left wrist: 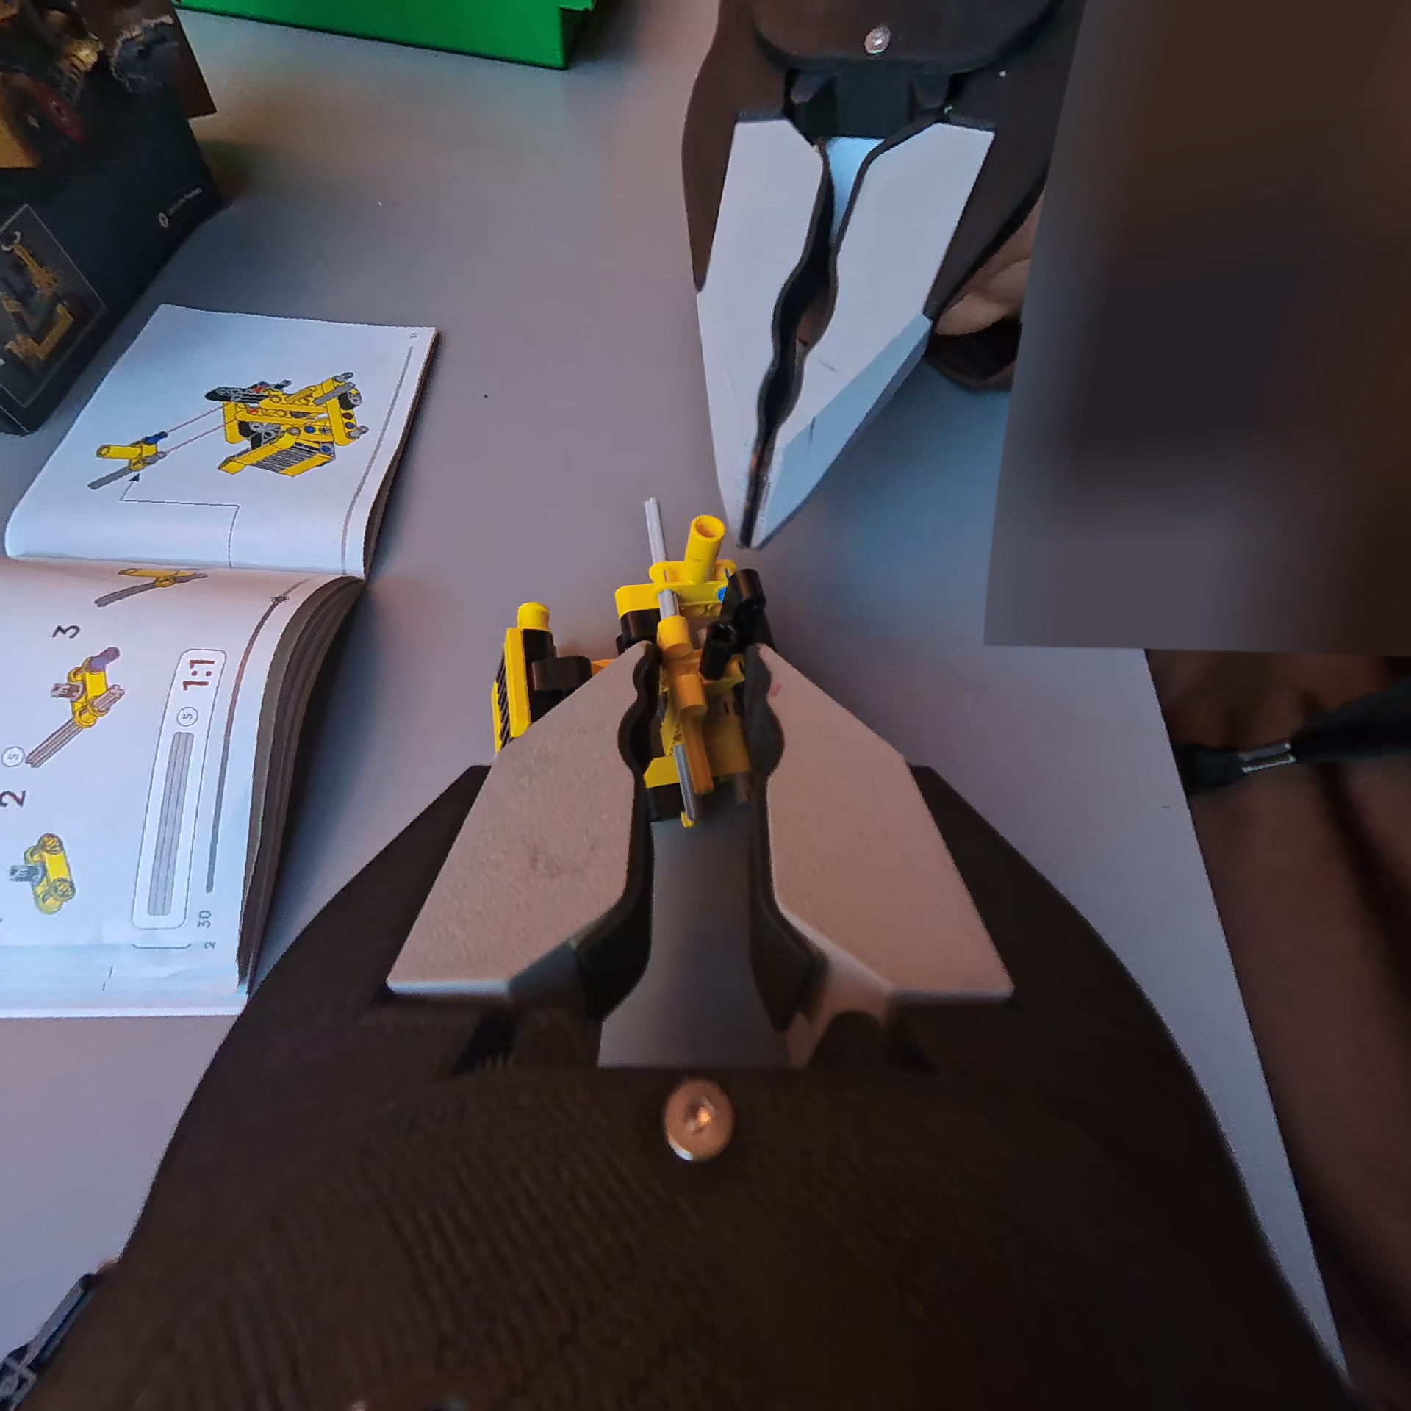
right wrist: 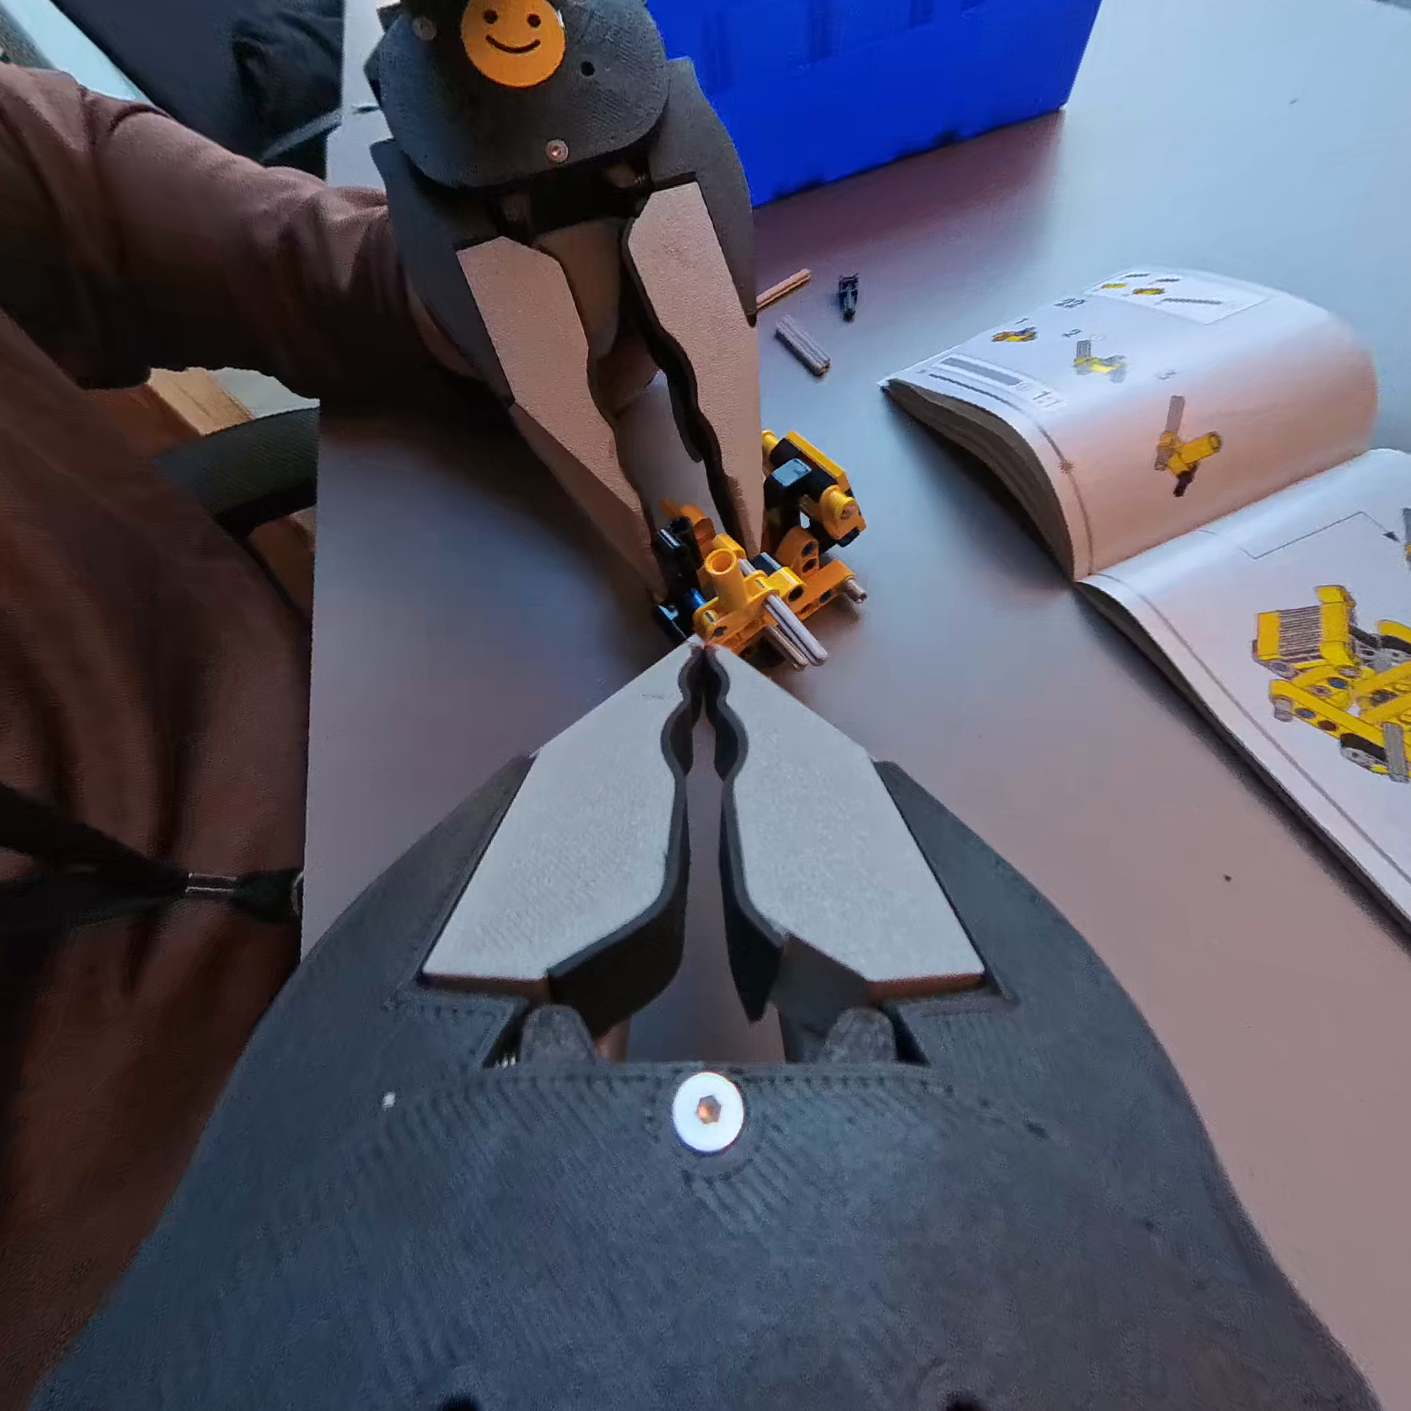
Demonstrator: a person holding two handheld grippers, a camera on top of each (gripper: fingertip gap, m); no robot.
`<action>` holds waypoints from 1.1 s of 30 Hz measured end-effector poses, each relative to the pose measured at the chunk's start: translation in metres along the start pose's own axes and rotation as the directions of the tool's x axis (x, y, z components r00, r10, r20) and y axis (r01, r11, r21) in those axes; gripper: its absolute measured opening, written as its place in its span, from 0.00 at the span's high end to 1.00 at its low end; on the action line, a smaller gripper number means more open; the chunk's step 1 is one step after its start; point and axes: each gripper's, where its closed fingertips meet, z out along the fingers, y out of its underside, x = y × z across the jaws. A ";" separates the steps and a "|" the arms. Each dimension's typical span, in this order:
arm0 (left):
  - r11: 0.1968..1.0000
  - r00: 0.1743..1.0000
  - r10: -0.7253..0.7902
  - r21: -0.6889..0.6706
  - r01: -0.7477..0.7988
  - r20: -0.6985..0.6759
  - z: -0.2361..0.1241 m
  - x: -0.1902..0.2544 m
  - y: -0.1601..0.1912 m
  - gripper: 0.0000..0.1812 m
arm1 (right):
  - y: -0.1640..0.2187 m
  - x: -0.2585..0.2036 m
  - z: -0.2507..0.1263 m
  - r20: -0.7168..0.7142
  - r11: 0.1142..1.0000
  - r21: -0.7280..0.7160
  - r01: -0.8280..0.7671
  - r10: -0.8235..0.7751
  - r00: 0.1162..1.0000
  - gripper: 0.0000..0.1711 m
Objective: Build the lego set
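Observation:
A small yellow and black lego model (left wrist: 691, 611) stands on the grey table, with a light grey axle (left wrist: 655, 534) sticking out of it. My left gripper (left wrist: 699, 657) is shut on the model's rear part. My right gripper (left wrist: 752, 534) comes in from the far side, shut, with its tips just beside the model's yellow connector. In the right wrist view my right gripper (right wrist: 699, 649) is shut with nothing visible between its tips, which sit right at the model (right wrist: 756, 595). My left gripper (right wrist: 706, 565), which has a smiley badge, clamps the model from behind.
An open instruction booklet (left wrist: 191, 611) lies left of the model; it also shows in the right wrist view (right wrist: 1183, 496). A black set box (left wrist: 76, 229) and a green box (left wrist: 458, 30) stand behind it. A blue bin (right wrist: 878, 76), a grey axle (right wrist: 802, 347) and a black pin (right wrist: 847, 294) lie beyond. The table edge (right wrist: 309, 687) is close. The grippers are tip to tip, or close to it. My left gripper's tips are some 15 centimetres from the grey axle (right wrist: 802, 347).

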 end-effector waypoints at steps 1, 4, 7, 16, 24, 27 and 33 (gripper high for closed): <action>1.000 1.000 -0.001 0.000 0.001 -0.001 0.000 0.000 0.000 0.89 | 0.000 0.000 0.000 0.011 1.000 -0.006 -0.001 0.001 1.000 1.00; 1.000 1.000 -0.003 0.000 0.003 -0.008 0.000 0.001 0.000 0.89 | -0.001 -0.001 0.001 0.045 1.000 -0.002 0.000 0.000 0.999 1.00; 1.000 1.000 -0.007 -0.001 0.007 -0.016 0.000 0.001 0.000 0.89 | -0.002 -0.002 0.004 0.069 1.000 -0.011 0.004 -0.003 0.998 1.00; 1.000 1.000 -0.015 -0.001 0.015 -0.022 0.000 0.001 0.000 0.89 | -0.002 0.002 0.007 0.046 0.999 -0.021 0.030 -0.029 0.999 1.00; 1.000 1.000 -0.016 -0.002 0.016 -0.025 -0.001 0.001 0.001 0.89 | -0.002 0.002 0.008 0.046 0.999 -0.023 0.043 -0.042 0.998 1.00; 1.000 0.999 -0.018 -0.002 0.018 -0.027 -0.001 0.002 0.001 0.89 | -0.002 0.000 0.008 0.065 0.998 -0.026 0.062 -0.060 0.996 1.00; 1.000 1.000 0.020 -0.001 -0.020 -0.001 0.004 0.004 -0.002 0.89 | -0.005 -0.011 0.011 0.056 0.981 -0.034 0.192 -0.190 0.980 1.00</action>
